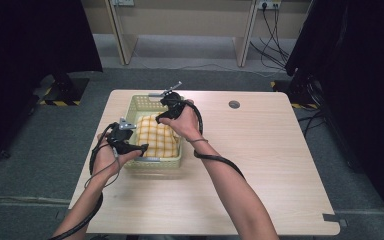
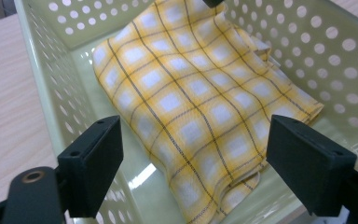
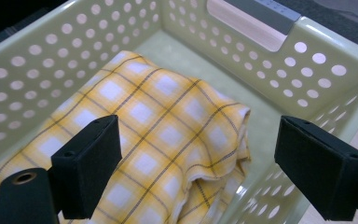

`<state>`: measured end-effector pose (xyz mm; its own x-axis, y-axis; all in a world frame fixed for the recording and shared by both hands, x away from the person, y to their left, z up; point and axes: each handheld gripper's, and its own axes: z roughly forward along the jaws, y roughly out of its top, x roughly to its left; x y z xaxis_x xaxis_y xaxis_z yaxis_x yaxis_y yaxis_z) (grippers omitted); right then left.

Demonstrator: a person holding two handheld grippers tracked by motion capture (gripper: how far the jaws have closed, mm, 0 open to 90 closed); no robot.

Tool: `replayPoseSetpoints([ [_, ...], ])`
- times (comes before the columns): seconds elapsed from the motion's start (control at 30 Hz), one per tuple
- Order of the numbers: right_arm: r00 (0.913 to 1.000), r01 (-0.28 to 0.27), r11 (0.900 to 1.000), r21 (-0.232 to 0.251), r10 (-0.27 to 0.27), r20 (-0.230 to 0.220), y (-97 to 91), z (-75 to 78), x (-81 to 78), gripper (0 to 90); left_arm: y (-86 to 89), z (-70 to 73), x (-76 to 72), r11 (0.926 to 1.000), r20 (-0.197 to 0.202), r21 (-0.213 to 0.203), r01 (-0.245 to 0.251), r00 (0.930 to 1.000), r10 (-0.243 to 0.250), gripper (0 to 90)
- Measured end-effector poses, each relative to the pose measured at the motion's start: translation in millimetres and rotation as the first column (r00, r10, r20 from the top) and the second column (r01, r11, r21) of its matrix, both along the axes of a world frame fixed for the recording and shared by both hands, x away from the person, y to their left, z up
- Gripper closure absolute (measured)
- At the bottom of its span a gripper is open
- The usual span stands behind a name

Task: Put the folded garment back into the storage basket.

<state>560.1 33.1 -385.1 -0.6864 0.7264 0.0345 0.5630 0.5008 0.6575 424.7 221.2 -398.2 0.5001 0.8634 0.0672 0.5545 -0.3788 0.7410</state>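
A folded yellow checked cloth [image 1: 159,136] lies inside a pale green perforated basket [image 1: 141,103] on the wooden table. My left gripper [image 1: 141,148] hovers at the basket's near left corner, jaws wide apart above the cloth [image 2: 191,98], nothing between them. My right gripper [image 1: 163,116] hangs over the far part of the basket, jaws also spread wide over the cloth [image 3: 158,135], touching nothing. The cloth's folded edge rests against the basket wall [image 3: 261,79]. Both hands sit close to the basket rim.
The basket [image 2: 51,93] stands at the table's far left part. A small round grommet [image 1: 234,104] sits in the tabletop [image 1: 260,170] to the right. Dark curtains flank the table, and cables trail from both grippers along the forearms.
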Motion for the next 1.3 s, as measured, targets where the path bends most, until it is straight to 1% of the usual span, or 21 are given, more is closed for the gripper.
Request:
replayPoseSetpoints([
  [0.13, 1.0, -0.004, 0.9999, 0.011, 0.004, 0.005, -5.7, 2.8, -4.0, 14.5, -1.8, 0.3, -1.9, 1.0, 0.016, -0.009, 0.005, 0.9999, -0.005, 17.4],
  [0.27, 0.9999, -0.008, 0.9997, 0.023, 0.008, 0.012, -11.4, 5.3, -8.6, 13.9, -4.0, -0.2, -3.2, 0.9999, 0.023, -0.011, 0.011, 0.9997, -0.011, 17.2],
  [0.5, 0.9992, -0.012, 0.999, 0.044, 0.01, 0.038, -21.7, 8.9, -17.0, 12.7, -7.3, 0.2, -6.0, 0.9996, 0.04, -0.023, 0.016, 0.9991, -0.015, 17.2],
  [0.57, 0.9988, -0.017, 0.9988, 0.045, 0.015, 0.046, -24.2, 10.3, -18.9, 12.6, -7.9, -0.2, -6.6, 0.9996, 0.044, -0.02, 0.018, 0.9989, -0.017, 17.2],
  [0.73, 0.9984, -0.017, 0.9979, 0.063, 0.013, 0.055, -30.7, 13.0, -23.4, 12.5, -8.3, -1.3, -8.7, 0.9995, 0.053, -0.026, 0.017, 0.9985, -0.016, 17.2],
  [0.93, 0.9976, -0.023, 0.9972, 0.072, 0.019, 0.067, -39.3, 15.0, -29.3, 12.3, -8.1, -1.5, -11.8, 0.9993, 0.076, -0.033, 0.019, 0.997, -0.016, 17.2],
  [1.07, 0.9979, -0.013, 0.9968, 0.079, 0.008, 0.064, -46.6, 13.5, -31.8, 11.9, -8.1, -2.3, -13.7, 0.9991, 0.088, -0.033, 0.025, 0.9959, -0.022, 17.2],
  [1.17, 0.998, -0.011, 0.9961, 0.088, 0.006, 0.063, -51.9, 13.7, -34.3, 11.8, -7.8, -3.8, -15.0, 0.9989, 0.086, -0.036, 0.029, 0.9959, -0.026, 17.3],
  [1.3, 0.9976, -0.008, 0.9963, 0.085, 0.002, 0.069, -59.6, 14.6, -35.7, 11.5, -7.1, -4.1, -16.6, 0.9985, 0.097, -0.047, 0.029, 0.9949, -0.025, 17.3],
])
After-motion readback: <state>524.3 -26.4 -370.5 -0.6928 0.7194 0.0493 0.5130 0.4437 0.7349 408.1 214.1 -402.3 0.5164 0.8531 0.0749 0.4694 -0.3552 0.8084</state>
